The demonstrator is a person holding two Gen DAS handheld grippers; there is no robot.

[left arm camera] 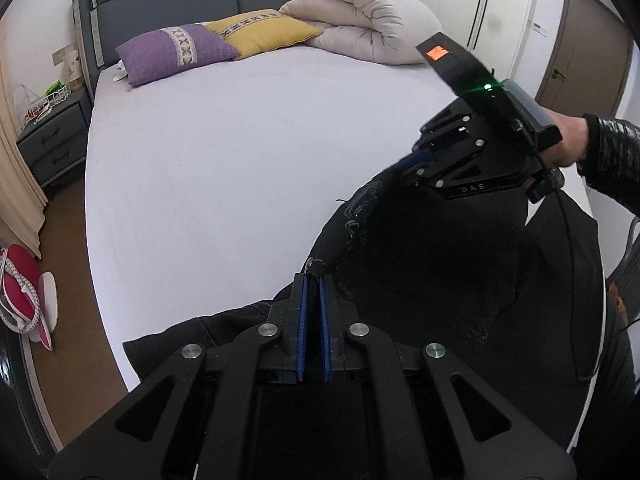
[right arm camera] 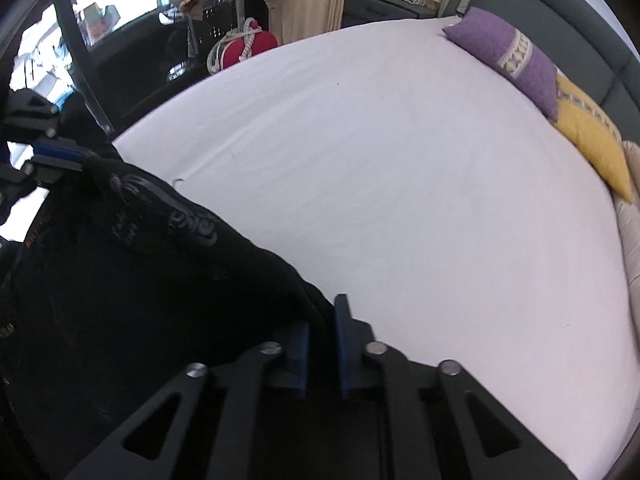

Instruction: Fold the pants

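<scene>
The bed fills most of what I see, its pale sheet bare and smooth out to the purple pillow, the yellow pillow and the rolled duvet at the headboard. Across the near corner hang the black pants, stretched between my two tools and lifted off the sheet along their top edge, with the lower part draping toward the mattress edge and over it.

As far as I can judge, the folding has barely begun: the pants are held up by one edge, seemingly the waistband with its pale printed lettering, and no fold lies flat on the bed yet. Laying them out, bringing the legs together and doubling them over all look to be ahead of me.

My left gripper has its blue-padded jaws nearly together, pinching a small bunch of dark cloth right at the tips. My right gripper sits higher and farther over the bed in the left view; its jaws stand narrowly apart with the fabric edge running in between them. The cloth is so dark there that I can't be fully sure how firmly it bites, but the taut edge suggests a hold.
</scene>
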